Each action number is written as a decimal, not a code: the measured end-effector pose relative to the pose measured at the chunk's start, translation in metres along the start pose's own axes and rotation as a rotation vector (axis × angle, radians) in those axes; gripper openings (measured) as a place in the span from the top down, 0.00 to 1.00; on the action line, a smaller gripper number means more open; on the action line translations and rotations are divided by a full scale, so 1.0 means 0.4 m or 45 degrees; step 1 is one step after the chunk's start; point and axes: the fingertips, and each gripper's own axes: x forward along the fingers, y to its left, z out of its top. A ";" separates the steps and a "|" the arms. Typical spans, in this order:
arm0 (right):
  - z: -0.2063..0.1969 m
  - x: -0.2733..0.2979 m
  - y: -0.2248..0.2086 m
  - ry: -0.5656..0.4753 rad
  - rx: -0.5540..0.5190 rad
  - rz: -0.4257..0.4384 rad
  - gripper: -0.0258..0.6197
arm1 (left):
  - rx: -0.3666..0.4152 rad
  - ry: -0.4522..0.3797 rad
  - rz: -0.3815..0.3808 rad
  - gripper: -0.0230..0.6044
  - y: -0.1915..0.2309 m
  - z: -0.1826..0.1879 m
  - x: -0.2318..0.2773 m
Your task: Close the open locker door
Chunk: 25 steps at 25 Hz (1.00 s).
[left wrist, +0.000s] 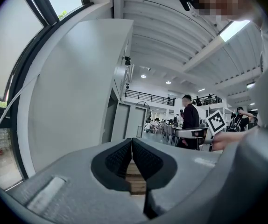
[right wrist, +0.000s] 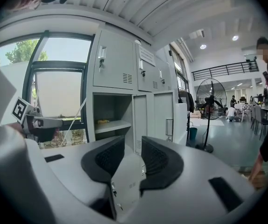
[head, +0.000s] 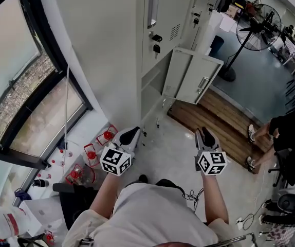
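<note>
Grey lockers (head: 158,24) stand ahead. A low locker door (head: 194,76) hangs open, swung out over the floor. My left gripper (head: 129,135) and right gripper (head: 205,135) are held side by side short of the lockers, touching nothing. The left gripper (left wrist: 132,146) is shut, pads together with nothing between them. The right gripper (right wrist: 132,146) is open with a clear gap. Through that gap the open door (right wrist: 127,183) shows farther off, untouched. The open compartment (right wrist: 107,120) with its shelf lies to the door's left.
A window wall (head: 29,86) runs along the left, with red-capped bottles (head: 93,153) on the floor below it. A standing fan (head: 250,35) and a wooden platform (head: 224,122) are right of the lockers. A seated person's legs (head: 260,133) are at far right. Cables (head: 191,194) lie near my feet.
</note>
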 end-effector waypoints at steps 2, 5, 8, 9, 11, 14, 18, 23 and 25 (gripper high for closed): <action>0.010 0.011 -0.017 -0.005 0.003 -0.004 0.81 | -0.001 -0.001 0.001 0.94 0.003 0.005 0.016; 0.013 0.028 -0.046 -0.004 0.008 0.005 0.81 | 0.002 0.001 0.003 0.94 -0.003 0.008 0.046; 0.010 0.054 -0.081 0.002 0.014 0.030 0.81 | 0.004 0.001 0.024 0.94 -0.011 0.009 0.082; 0.009 0.064 -0.093 0.006 0.015 0.040 0.81 | -0.001 0.000 0.036 0.94 -0.013 0.010 0.094; 0.013 0.083 -0.119 0.012 0.011 0.062 0.81 | -0.015 -0.002 0.060 0.94 -0.019 0.009 0.116; 0.029 0.112 -0.163 0.009 0.001 0.088 0.81 | -0.014 -0.004 0.085 0.94 -0.030 0.011 0.155; 0.039 0.151 -0.212 0.013 -0.009 0.130 0.81 | -0.018 -0.011 0.126 0.94 -0.036 0.009 0.203; 0.045 0.198 -0.282 0.021 -0.016 0.166 0.81 | -0.030 -0.005 0.155 0.94 -0.068 -0.012 0.258; 0.048 0.218 -0.309 0.026 -0.015 0.181 0.81 | -0.028 0.000 0.167 0.94 -0.079 -0.017 0.278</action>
